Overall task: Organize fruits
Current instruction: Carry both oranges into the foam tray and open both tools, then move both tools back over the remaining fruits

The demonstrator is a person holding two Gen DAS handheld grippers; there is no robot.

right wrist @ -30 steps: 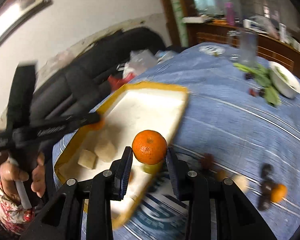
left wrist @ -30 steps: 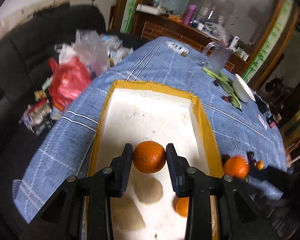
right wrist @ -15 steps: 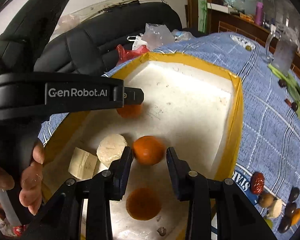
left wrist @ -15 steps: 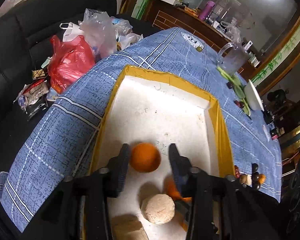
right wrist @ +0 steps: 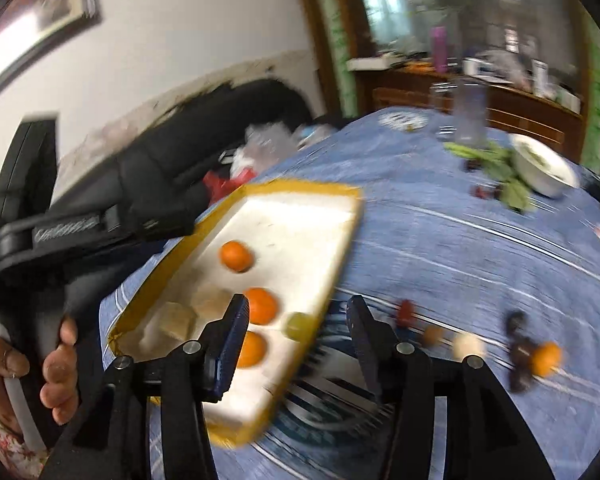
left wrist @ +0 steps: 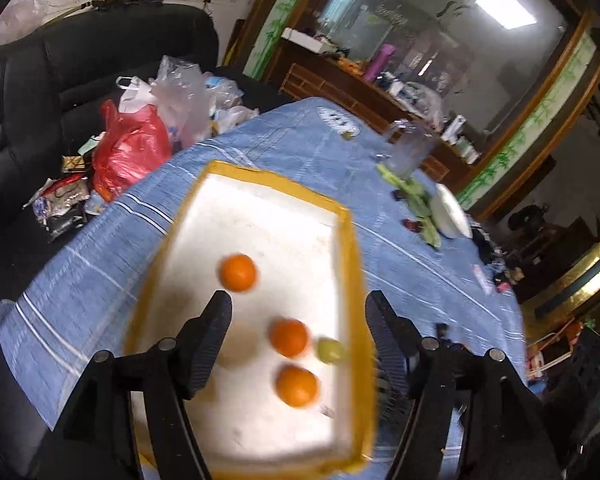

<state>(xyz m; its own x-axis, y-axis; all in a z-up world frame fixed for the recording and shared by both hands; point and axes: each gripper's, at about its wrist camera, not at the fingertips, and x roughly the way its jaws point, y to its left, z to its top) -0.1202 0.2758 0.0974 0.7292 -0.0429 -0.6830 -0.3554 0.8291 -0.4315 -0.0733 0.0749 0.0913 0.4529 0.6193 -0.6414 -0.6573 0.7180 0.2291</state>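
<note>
Three oranges point(left wrist: 237, 272) and one green fruit point(left wrist: 330, 350) lie in yellow tray point(left wrist: 354, 280). Left gripper point(left wrist: 298, 314) spread wide, holding nothing. Right gripper point(right wrist: 296, 322) spread too, holding nothing.

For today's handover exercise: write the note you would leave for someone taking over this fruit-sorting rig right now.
Left gripper: open, empty, above the tray.
Right gripper: open, empty, over the tray's near edge.
Yellow-rimmed tray: holds three oranges and one green fruit.
Done: those four are placed.
Left: a small orange fruit and several other small fruits lie on the blue tablecloth right of the tray; motion blur hides what they are.
</note>
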